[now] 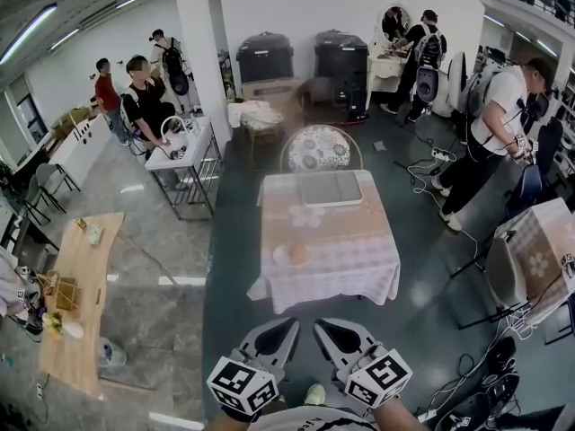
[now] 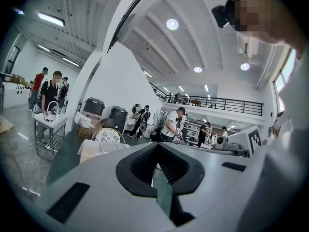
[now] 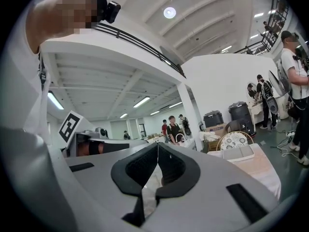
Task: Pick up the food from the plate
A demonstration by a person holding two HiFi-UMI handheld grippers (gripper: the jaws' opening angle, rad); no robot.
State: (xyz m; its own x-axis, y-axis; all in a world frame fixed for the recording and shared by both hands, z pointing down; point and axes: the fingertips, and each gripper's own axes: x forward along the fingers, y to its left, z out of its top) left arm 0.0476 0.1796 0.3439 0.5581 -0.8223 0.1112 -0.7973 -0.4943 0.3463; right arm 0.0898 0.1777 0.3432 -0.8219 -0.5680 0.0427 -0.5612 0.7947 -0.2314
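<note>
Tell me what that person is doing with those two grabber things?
A person is holding a gripper in each hand, the left gripper and the right gripper. Both are shut with nothing in them. They are held side by side, short of the table ahead. Near the table's front edge sits a plate with a round orange piece of food on it, and a grey tray lies at the far end. The food has not been picked up yet.

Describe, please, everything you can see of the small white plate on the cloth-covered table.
The small round white plate lies flat on the pale checked, flower-printed tablecloth, near its front left edge in the head view. One rounded orange piece of food sits on its right part. Nothing else touches it. It is too small to tell its material.
</note>
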